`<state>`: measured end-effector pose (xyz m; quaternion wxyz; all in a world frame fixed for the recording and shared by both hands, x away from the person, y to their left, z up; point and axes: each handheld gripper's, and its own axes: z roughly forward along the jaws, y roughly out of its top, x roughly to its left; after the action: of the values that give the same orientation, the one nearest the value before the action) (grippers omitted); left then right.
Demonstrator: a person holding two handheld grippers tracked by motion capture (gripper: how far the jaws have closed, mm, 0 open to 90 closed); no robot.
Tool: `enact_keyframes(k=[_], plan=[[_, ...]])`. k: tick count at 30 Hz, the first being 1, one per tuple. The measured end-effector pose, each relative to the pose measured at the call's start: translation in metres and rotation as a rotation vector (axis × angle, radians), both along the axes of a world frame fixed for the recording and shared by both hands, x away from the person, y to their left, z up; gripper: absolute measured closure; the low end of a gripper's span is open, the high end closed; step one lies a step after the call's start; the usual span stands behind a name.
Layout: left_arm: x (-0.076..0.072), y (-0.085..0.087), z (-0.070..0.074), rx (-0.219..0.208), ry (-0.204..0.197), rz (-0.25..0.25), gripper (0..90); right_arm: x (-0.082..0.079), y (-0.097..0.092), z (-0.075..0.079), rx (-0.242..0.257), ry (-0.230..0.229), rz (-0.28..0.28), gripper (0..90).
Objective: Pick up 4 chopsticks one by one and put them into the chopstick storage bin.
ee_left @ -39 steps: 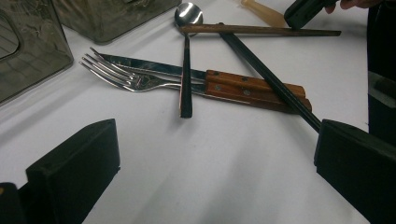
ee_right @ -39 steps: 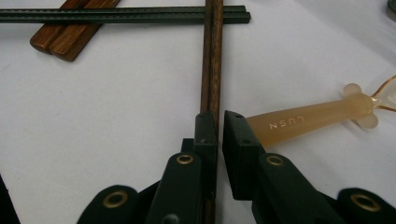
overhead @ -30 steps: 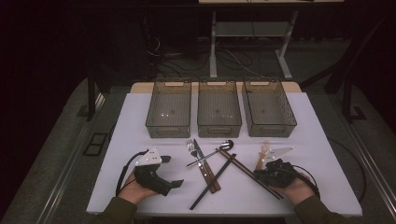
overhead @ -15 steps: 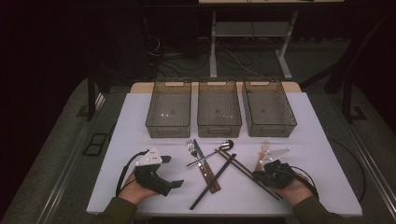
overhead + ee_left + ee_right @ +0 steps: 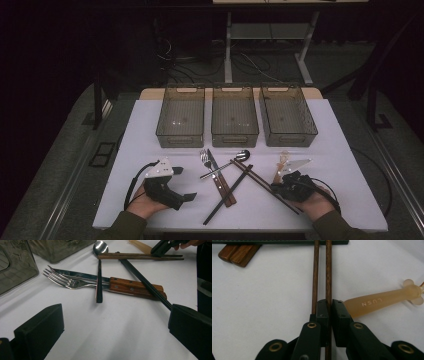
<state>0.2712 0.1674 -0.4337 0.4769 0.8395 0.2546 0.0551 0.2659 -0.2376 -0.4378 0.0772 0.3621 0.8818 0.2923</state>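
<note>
Just right of the cutlery pile [image 5: 222, 175], the right gripper [image 5: 329, 305] is pinching one brown chopstick [image 5: 328, 270] while its twin [image 5: 315, 275] is lying outside the jaws, likely staying behind; the left gripper [image 5: 112, 327] is resting spread.

Three bins [image 5: 234, 117]; one fork [image 5: 65, 281], knife [image 5: 120, 285], spoon [image 5: 100, 247]; two brown chopsticks [image 5: 322, 272]; two grippers [image 5: 165, 187].
</note>
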Motion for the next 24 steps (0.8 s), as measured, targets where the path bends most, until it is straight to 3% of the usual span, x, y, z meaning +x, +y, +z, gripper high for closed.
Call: enact_keyframes(k=[10,24], plan=[[-0.001,0.0,-0.002,0.011,-0.001,-0.001,0.0,-0.001,-0.006,0.012,0.061,-0.027,-0.003,84.3],[-0.003,-0.002,-0.004,-0.011,-0.005,-0.012,0.0,0.003,-0.013,0.022,0.117,-0.055,-0.002,84.3]])
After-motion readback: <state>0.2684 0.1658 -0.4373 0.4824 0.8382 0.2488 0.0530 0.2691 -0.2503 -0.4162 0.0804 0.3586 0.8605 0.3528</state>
